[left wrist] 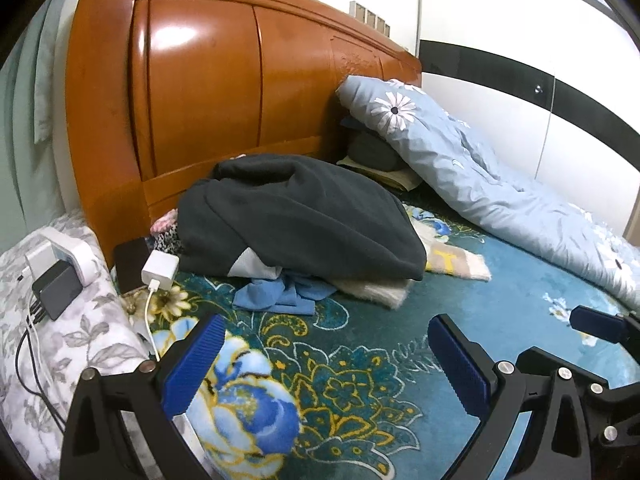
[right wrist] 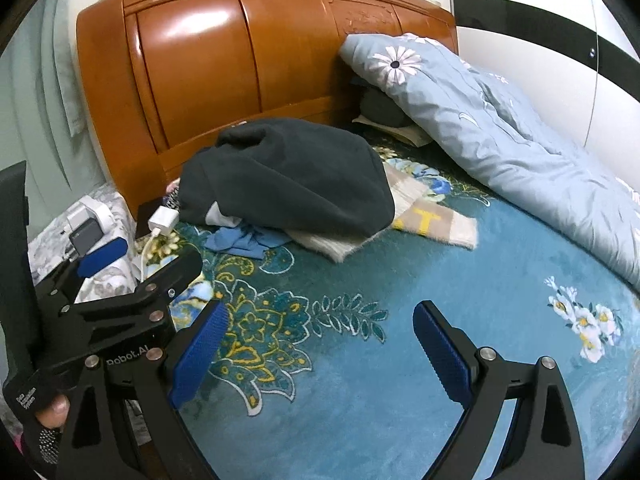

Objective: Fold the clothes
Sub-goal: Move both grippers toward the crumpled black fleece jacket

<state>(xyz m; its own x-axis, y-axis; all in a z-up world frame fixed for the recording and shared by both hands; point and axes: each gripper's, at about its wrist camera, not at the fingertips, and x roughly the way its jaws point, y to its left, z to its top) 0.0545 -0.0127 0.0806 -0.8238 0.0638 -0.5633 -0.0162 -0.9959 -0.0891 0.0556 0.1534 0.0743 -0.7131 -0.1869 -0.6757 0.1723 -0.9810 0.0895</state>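
Note:
A heap of clothes lies on the bed near the headboard: a dark grey-green garment (left wrist: 296, 216) (right wrist: 288, 176) on top, a blue garment (left wrist: 280, 294) (right wrist: 244, 240) and a cream fuzzy piece with a yellow letter (left wrist: 452, 264) (right wrist: 432, 220) under it. My left gripper (left wrist: 326, 356) is open and empty, hovering over the blanket in front of the heap. My right gripper (right wrist: 320, 344) is open and empty, to the right of the left one. The left gripper also shows in the right wrist view (right wrist: 140, 256).
A teal floral blanket (left wrist: 500, 280) (right wrist: 460, 280) covers the bed. A light blue daisy quilt (left wrist: 472, 168) (right wrist: 500, 120) lies rolled along the right. An orange wooden headboard (left wrist: 224, 92) stands behind. Chargers and cables (left wrist: 160, 270) sit at the left on a grey floral cloth (left wrist: 84, 332).

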